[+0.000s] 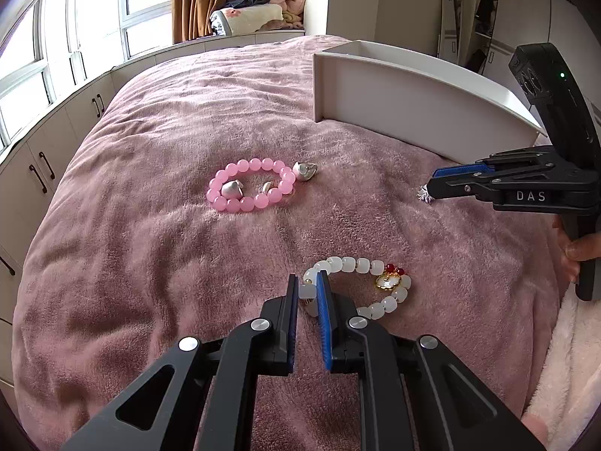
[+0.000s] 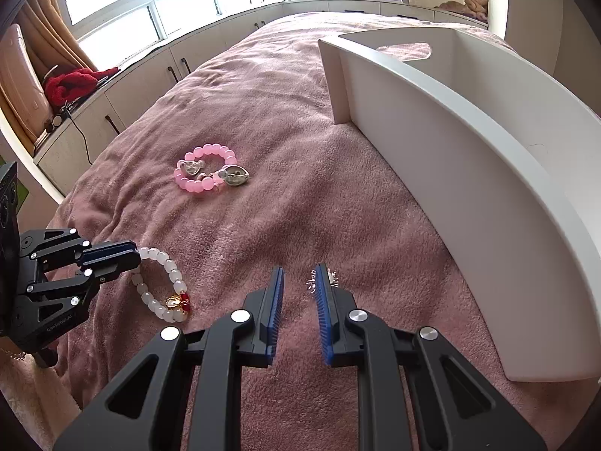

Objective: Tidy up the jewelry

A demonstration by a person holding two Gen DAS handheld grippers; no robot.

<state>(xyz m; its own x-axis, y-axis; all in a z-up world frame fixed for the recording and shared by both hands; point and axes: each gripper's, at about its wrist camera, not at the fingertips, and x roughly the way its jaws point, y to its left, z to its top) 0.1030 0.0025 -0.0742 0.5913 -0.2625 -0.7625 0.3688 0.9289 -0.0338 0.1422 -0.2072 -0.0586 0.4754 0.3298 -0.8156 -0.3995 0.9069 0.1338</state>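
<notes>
- The left gripper [image 1: 308,293], nearest in its own view, has its jaws narrowed around one bead at the left side of the white beaded bracelet with a gold-and-red charm [image 1: 360,285], which lies on the near part of the fuzzy pink blanket [image 1: 150,263]. The pads appear to touch the bead, so I judge it gripped, though the bracelet is not lifted.
- That bracelet should be light. Its smooth, rounded beads are likely to slip, and the strand will sag when raised, so pinching across a single bead seems sensible.
- The right gripper [image 2: 298,289] stands partly open and holds nothing. A small spiky silver trinket [image 2: 321,280] lies at its right fingertip, partly hidden behind it; whether they touch, I cannot tell.
- The trinket looks tiny, light and possibly delicate, so it needs a gentle, centred pinch.
- Farther off, mid-blanket, lies the pink round-bead bracelet [image 1: 249,184] with three silver heart-shaped pieces [image 1: 305,170] in and beside it.
- Farthest right stands the white open-topped box [image 2: 469,158], the probable destination.
</notes>
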